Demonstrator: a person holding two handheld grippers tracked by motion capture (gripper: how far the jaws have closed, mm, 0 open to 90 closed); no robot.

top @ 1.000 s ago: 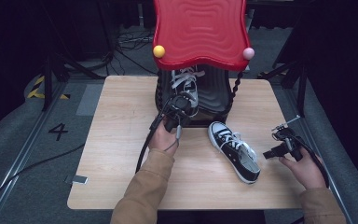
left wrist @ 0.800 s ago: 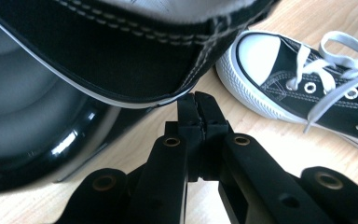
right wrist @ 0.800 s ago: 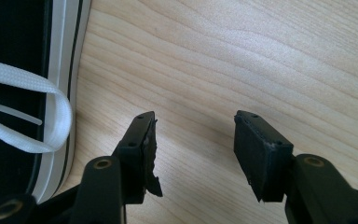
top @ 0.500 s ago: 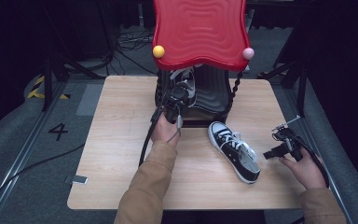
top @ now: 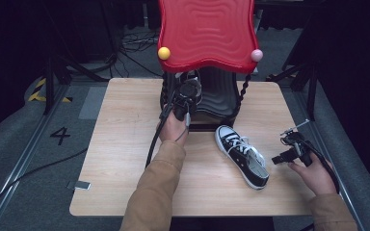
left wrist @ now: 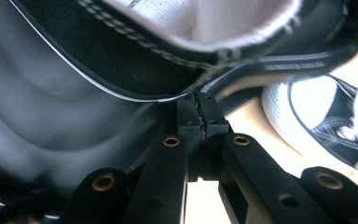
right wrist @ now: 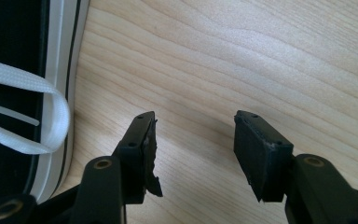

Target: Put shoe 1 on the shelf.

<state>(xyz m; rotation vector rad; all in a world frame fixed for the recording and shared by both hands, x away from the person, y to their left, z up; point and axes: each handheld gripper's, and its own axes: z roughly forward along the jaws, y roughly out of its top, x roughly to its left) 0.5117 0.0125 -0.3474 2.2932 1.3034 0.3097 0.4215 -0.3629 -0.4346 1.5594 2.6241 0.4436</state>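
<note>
My left gripper (top: 187, 94) reaches under the red wavy top (top: 207, 33) of a small rack at the table's back. In the left gripper view its jaws (left wrist: 198, 100) are pinched shut on the collar edge of a black sneaker (left wrist: 168, 60), held over the rack's black wavy shelf (left wrist: 51, 116). A second black-and-white sneaker (top: 243, 156) lies on the table right of centre, toe toward the rack; it also shows as the sneaker (left wrist: 326, 116) beyond the jaws. My right gripper (top: 282, 156) rests near the table's right edge, open, its jaws (right wrist: 193, 121) over bare wood beside that sneaker's sole (right wrist: 60, 56).
The rack has twisted black posts, a yellow ball (top: 164, 53) and a pink ball (top: 256, 55) at its top's front corners. The wooden table (top: 125, 159) has bare room at left and front. Cables and stands lie on the floor around it.
My left hand has carried the sneaker away from me, farther in under the red top, so less of the shoe shows. The right hand and the sneaker on the table kept still.
</note>
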